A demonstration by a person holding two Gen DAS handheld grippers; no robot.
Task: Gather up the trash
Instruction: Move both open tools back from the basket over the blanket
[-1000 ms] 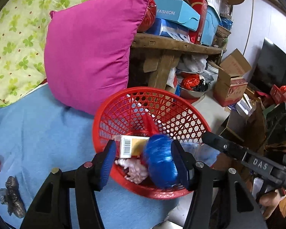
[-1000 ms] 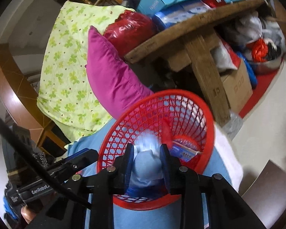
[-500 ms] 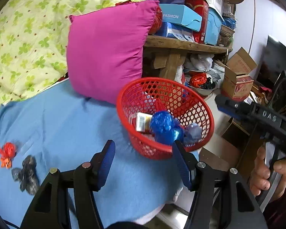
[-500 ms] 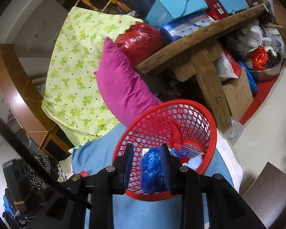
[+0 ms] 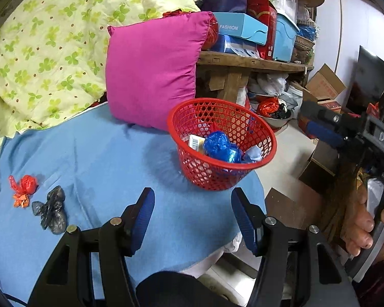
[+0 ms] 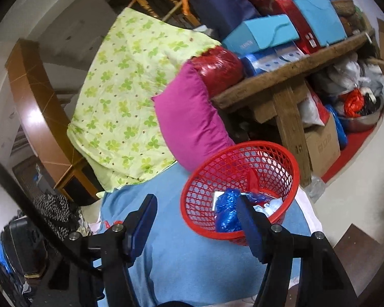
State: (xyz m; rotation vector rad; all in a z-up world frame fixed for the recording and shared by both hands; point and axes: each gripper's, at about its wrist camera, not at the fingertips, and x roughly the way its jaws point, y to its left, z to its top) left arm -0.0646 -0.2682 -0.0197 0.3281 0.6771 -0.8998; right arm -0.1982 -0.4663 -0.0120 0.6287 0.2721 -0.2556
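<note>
Sitting near the blue sheet's (image 5: 110, 158) edge, the red basket (image 5: 243, 176) is risking a knock from either gripper, both jaws released.

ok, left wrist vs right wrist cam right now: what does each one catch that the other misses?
Only the left wrist view shows the crumpled red wrapper and the dark grey bag lying on the blue sheet, plus the right gripper from outside. Only the right wrist view shows the wooden headboard. Both show the red basket holding blue bags, the magenta pillow behind it and the green floral quilt. Both grippers are open and empty, the left gripper included.
</note>
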